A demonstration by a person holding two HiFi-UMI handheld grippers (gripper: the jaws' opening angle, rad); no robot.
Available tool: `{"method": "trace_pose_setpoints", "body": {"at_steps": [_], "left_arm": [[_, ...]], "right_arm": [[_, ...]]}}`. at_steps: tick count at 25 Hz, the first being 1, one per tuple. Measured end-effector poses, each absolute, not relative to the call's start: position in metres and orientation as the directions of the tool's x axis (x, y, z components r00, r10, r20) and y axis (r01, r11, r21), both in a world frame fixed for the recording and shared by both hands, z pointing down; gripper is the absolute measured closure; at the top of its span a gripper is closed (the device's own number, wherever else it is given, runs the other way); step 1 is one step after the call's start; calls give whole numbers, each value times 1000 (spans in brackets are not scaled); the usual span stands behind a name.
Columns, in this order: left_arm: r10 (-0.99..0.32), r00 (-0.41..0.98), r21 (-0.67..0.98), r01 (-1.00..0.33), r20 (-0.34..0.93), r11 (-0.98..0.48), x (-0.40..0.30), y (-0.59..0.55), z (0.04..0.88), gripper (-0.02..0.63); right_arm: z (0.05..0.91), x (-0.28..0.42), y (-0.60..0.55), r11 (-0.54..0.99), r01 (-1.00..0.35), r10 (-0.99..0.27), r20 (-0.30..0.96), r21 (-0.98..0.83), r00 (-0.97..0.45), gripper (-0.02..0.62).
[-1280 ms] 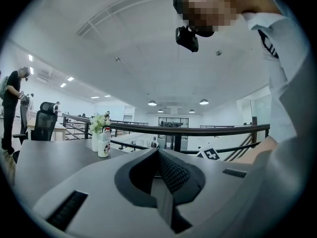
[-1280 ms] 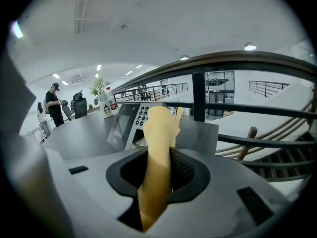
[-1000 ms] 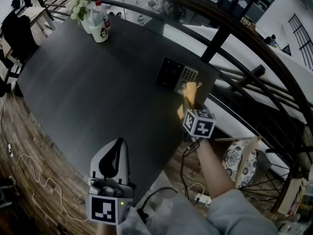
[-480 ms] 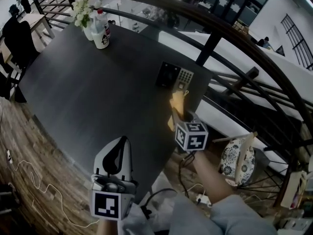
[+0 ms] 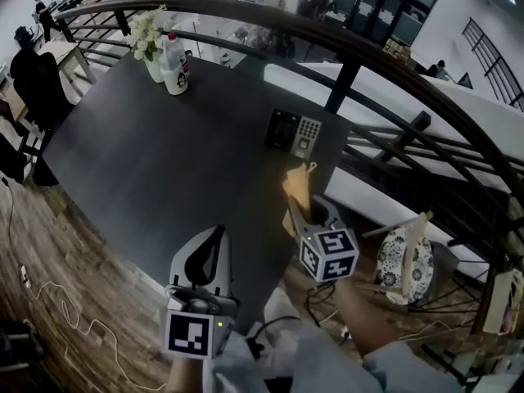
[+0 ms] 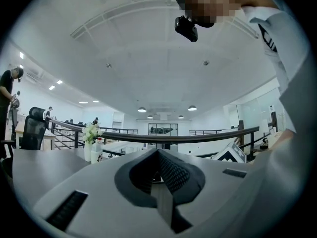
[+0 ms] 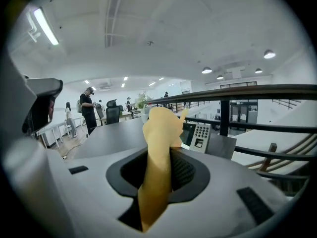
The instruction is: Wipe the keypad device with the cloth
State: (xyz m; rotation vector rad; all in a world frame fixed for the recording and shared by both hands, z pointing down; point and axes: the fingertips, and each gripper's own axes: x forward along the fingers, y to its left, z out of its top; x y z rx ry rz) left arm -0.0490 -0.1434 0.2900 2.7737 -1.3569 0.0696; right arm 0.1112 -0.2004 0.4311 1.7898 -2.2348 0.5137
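The keypad device [image 5: 296, 133] is a dark unit with a grey number pad, lying near the far right edge of the dark table [image 5: 155, 154]. In the right gripper view the keypad device [image 7: 197, 134] shows just past the cloth. My right gripper [image 5: 303, 213] is shut on a yellow cloth [image 5: 297, 190], which stands up out of the jaws and hangs short of the device, clear of it. The same cloth [image 7: 160, 148] fills the jaws of the right gripper [image 7: 163, 158]. My left gripper [image 5: 214, 237] is low at the table's near edge, shut with nothing in it [image 6: 158, 155].
A white bottle [image 5: 174, 58] and a vase of flowers [image 5: 148, 38] stand at the table's far left corner. A dark handrail [image 5: 344, 47] curves behind the table. A patterned seat [image 5: 399, 262] and cables on the wooden floor [image 5: 49, 293] lie beside me.
My right gripper has drawn back with the cloth from the keypad device toward the table's near edge. The left gripper has stayed low and shut.
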Motion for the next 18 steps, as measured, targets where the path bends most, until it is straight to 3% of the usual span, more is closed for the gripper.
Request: {"method": "trace_pose_setpoints", "body": {"at_steps": [18], "left_arm": [[-742, 670, -3, -742, 27, -671, -54, -112, 270, 600]], "right_arm": [[349, 97, -112, 164, -985, -955, 240, -54, -173, 492]]}}
